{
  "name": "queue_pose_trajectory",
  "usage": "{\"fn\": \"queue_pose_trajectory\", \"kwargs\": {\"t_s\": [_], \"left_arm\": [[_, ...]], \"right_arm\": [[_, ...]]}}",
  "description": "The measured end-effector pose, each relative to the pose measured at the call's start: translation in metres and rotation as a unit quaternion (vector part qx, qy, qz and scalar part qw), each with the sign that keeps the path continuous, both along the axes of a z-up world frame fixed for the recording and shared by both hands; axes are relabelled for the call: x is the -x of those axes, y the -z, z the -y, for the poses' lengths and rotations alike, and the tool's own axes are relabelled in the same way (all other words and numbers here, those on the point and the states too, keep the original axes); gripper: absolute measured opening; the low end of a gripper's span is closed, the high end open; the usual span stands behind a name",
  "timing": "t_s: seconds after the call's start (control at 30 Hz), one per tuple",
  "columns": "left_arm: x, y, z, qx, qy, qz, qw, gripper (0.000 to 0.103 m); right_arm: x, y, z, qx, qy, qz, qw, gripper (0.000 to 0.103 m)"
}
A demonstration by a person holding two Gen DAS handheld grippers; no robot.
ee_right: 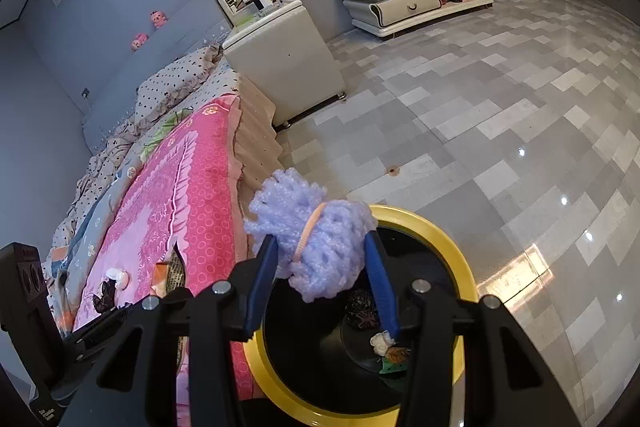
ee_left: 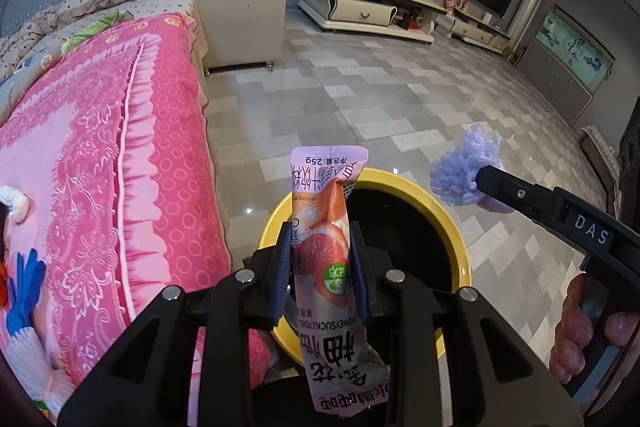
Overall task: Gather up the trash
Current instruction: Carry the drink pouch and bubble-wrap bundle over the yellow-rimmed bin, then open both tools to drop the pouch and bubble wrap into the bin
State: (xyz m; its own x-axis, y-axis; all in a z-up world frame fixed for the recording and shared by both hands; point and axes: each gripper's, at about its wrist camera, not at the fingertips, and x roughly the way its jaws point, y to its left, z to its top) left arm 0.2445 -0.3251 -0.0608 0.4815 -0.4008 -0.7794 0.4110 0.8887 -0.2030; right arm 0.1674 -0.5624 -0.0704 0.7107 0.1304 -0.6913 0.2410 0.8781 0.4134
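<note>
both pieces of trash are poised above the yellow-rimmed bin (ee_right: 440, 227), which stands on the tiled floor (ee_right: 500, 131) just beside the pink-covered bed (ee_left: 100, 147). the left tool (ee_left: 320, 267) is clamped tight on a pink snack wrapper (ee_left: 326, 255), gripping it around the middle so both ends stick out, and the wrapper hangs over the near edge of the bin's dark opening. the right tool (ee_right: 320, 267) is partly closed around a lilac foam net bundle (ee_right: 316, 239) tied with a peach band, which sits over the bin's far-left rim. a few scraps already lie at the bottom. to do the drop well, each tool should probably come in over the middle of the opening before letting go, since the light foam could bounce off the rim and the wrapper's lower end may catch on the edge. releasing low, one item at a time, seems safest.
</note>
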Motion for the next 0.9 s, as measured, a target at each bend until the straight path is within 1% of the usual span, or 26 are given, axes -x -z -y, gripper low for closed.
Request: {"fn": "queue_pose_trajectory", "kwargs": {"t_s": [0.13,0.23,0.47,0.5,0.53,0.6,0.63,0.67,0.77,0.8,0.83,0.87,0.9], "left_arm": [[-0.001,0.014,0.008,-0.008,0.002,-0.011,0.9999,0.026],[-0.003,0.019,0.011,-0.006,0.002,-0.020,0.9998,0.027],[0.001,0.010,0.015,0.000,0.015,-0.008,0.9999,0.027],[0.002,0.008,0.015,0.003,0.017,-0.008,0.9998,0.028],[0.003,0.007,0.014,0.006,0.018,-0.008,0.9998,0.031],[0.004,0.004,0.012,0.011,0.019,-0.007,0.9997,0.041],[0.005,0.003,0.010,0.016,0.018,-0.006,0.9997,0.049],[0.006,0.001,0.007,0.022,0.016,-0.004,0.9996,0.054],[0.007,-0.002,0.000,0.044,0.018,-0.009,0.9988,0.061],[0.007,-0.004,-0.001,0.046,0.017,-0.008,0.9988,0.063],[0.008,-0.006,-0.003,0.044,0.013,-0.003,0.9989,0.068],[0.008,-0.008,-0.006,0.042,0.011,0.003,0.9991,0.073],[0.010,-0.009,-0.008,0.038,0.007,0.009,0.9992,0.076]], "right_arm": [[-0.002,0.016,0.005,-0.005,0.006,-0.019,1.000,0.043],[-0.004,0.026,0.011,-0.011,0.015,-0.030,0.999,0.043],[0.001,0.028,0.018,-0.006,0.036,-0.027,0.999,0.044],[0.003,0.028,0.020,-0.005,0.039,-0.026,0.999,0.045],[0.004,0.028,0.020,-0.005,0.043,-0.026,0.999,0.047],[0.007,0.028,0.022,-0.006,0.050,-0.026,0.998,0.047],[0.008,0.028,0.022,-0.006,0.055,-0.026,0.998,0.050],[0.011,0.028,0.022,-0.005,0.061,-0.028,0.998,0.051],[0.015,0.028,0.024,-0.007,0.072,-0.030,0.997,0.052],[0.016,0.028,0.024,-0.008,0.075,-0.032,0.997,0.054],[0.017,0.028,0.024,-0.010,0.079,-0.033,0.996,0.056],[0.018,0.027,0.024,-0.011,0.081,-0.033,0.996,0.057],[0.019,0.027,0.024,-0.011,0.083,-0.033,0.996,0.058]]}}
